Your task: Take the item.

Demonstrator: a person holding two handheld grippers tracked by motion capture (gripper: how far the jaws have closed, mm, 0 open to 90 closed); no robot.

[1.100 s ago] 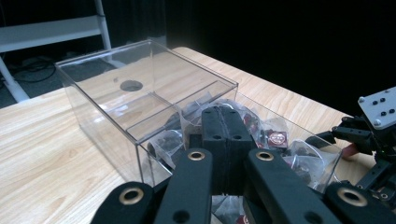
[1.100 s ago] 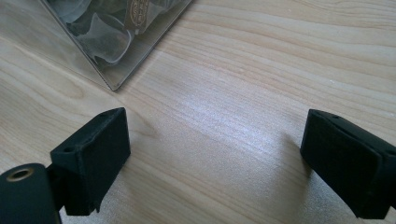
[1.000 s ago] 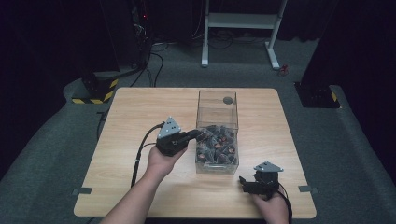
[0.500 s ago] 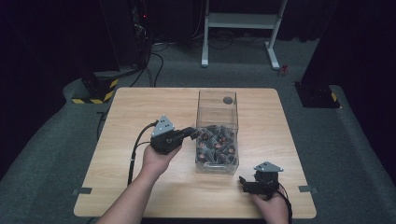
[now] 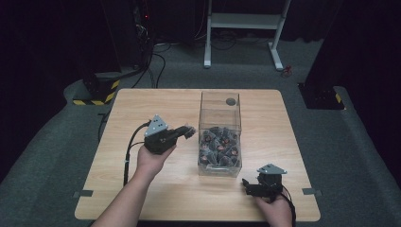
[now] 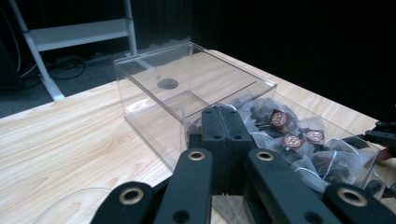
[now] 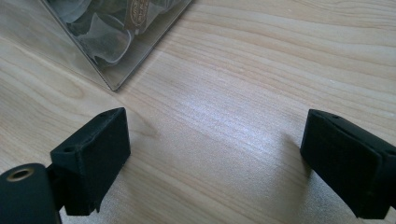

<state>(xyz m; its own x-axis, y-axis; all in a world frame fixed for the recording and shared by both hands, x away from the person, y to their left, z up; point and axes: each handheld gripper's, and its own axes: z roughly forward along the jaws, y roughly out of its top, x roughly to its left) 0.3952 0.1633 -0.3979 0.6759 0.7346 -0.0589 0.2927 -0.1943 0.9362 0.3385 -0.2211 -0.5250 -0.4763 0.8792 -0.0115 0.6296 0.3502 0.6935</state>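
A clear plastic box [image 5: 220,101] stands mid-table, its near half heaped with pyramid tea bags [image 5: 218,144] bearing red tags [image 6: 292,140]. My left gripper [image 5: 188,132] hovers just left of the box, pointing at its left wall. Its jaws [image 6: 224,116] are pressed together, and a pale mesh tea bag [image 6: 229,203] appears pinched and hanging under them. My right gripper [image 5: 247,184] rests low at the table's front right, near the box's front corner [image 7: 107,46]. Its jaws [image 7: 215,149] stand wide open over bare wood.
The wooden table [image 5: 142,104] has bare room to the left and far side of the box. A dark round spot [image 5: 231,101] shows at the box's far end. A white frame [image 5: 241,21] and cables lie on the floor beyond the table.
My left gripper has drawn back to the left, out from over the tea bags to beside the box. The right gripper has stayed put.
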